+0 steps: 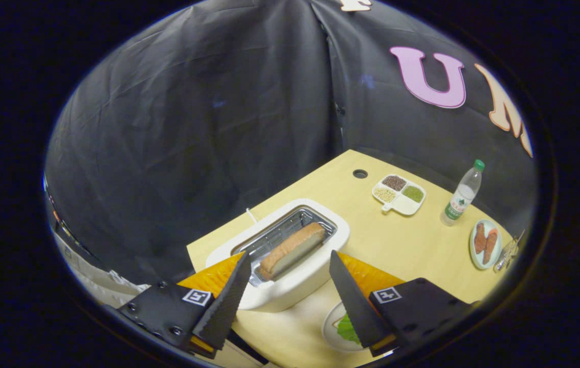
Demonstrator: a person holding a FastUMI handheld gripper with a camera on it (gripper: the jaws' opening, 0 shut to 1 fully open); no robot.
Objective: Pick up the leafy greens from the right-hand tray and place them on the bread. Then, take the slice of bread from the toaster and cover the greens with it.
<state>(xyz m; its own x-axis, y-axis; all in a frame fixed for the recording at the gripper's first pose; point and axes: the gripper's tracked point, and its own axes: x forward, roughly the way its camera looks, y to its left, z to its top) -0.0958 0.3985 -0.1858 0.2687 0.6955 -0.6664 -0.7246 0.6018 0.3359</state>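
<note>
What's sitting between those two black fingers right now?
The bread slice standing in the white toaster lies between and just ahead of the open gripper, seen in the gripper view. Neither finger touches it yet.

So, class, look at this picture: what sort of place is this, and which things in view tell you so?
Probably a mock kitchen staged in a cloth-walled booth. A toaster holding a slice of bread, a divided dish of grains and a water bottle sit on a wooden table. The gripper has its jaws open.

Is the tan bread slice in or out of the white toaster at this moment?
In. The tan bread slice stands in the white toaster slot, its top edge above the rim; the open gripper straddles it without touching.
</note>
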